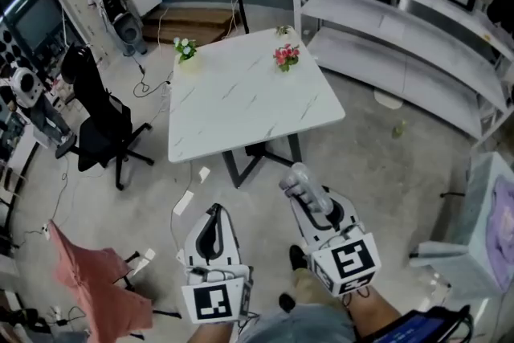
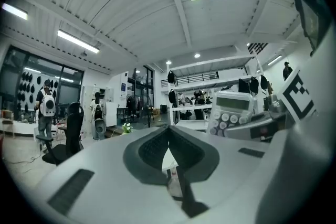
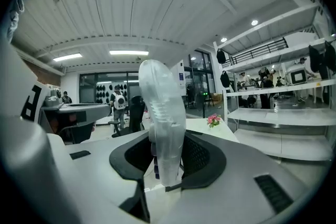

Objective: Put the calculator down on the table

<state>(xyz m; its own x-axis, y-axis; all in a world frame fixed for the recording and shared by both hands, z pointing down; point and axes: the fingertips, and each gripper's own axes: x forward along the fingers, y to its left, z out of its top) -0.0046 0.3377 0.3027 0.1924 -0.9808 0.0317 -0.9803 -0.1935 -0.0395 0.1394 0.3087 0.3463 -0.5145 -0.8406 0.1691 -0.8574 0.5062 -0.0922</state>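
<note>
The calculator (image 1: 299, 179) is a pale grey slab standing on edge between the pads of my right gripper (image 1: 302, 190), which is shut on it. In the right gripper view the calculator (image 3: 162, 123) rises edge-on from the jaws. The left gripper view shows its keys and display (image 2: 231, 112) to the right. My left gripper (image 1: 214, 210) hangs beside the right one, shut, with nothing in it; its fingertips (image 2: 168, 132) meet. Both grippers hover over the floor, short of the near edge of the white marble table (image 1: 241, 104).
On the table's far side stand a pot of white flowers (image 1: 185, 49) and a pot of pink flowers (image 1: 286, 55). A black office chair (image 1: 98, 121) is at the left, white shelving (image 1: 401, 36) at the right, and a red cloth (image 1: 96, 285) at the lower left.
</note>
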